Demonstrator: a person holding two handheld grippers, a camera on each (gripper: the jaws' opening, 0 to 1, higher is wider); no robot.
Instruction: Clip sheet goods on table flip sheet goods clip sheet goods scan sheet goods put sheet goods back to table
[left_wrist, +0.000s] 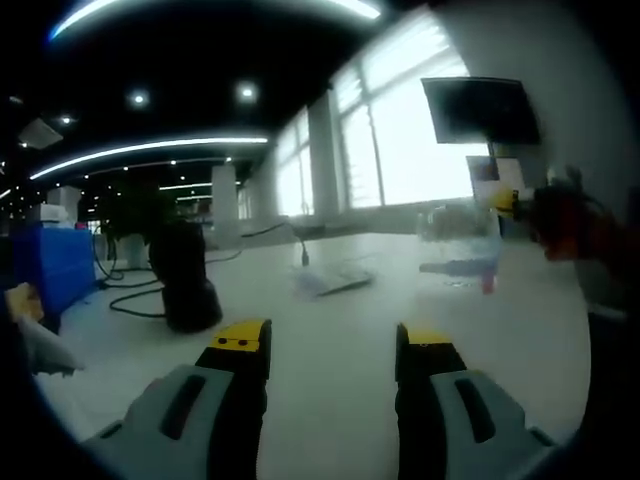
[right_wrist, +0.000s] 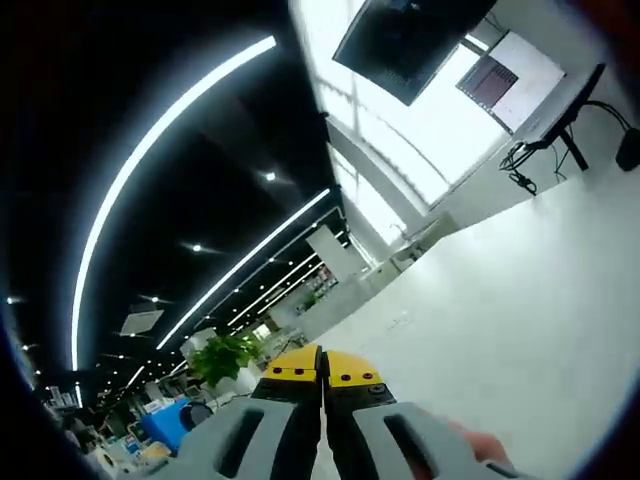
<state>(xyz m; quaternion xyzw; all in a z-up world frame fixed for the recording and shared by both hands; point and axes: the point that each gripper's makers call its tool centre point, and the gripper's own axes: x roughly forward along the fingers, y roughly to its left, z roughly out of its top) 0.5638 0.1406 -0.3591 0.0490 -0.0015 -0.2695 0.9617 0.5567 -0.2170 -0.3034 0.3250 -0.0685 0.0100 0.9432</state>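
Sheet goods (left_wrist: 335, 280): flat pale piece, blurred, lying on the white worktop (left_wrist: 330, 350) ahead of the left tongs (left_wrist: 333, 350), well apart from them. Left tongs spread wide, nothing between the yellow tips. Black rounded object (left_wrist: 185, 280) stands left on the worktop, cable trailing beside it. Blue bin (left_wrist: 50, 265) at far left. Clear containers (left_wrist: 460, 245) to the right, dark monitor (left_wrist: 478, 110) above. Bright windows (left_wrist: 390, 130); ceiling light strips (left_wrist: 150, 150). Right tongs (right_wrist: 322, 372) pressed together, tips touching, tilted up toward ceiling and a hanging screen (right_wrist: 410, 40); green plant (right_wrist: 225, 358) behind.
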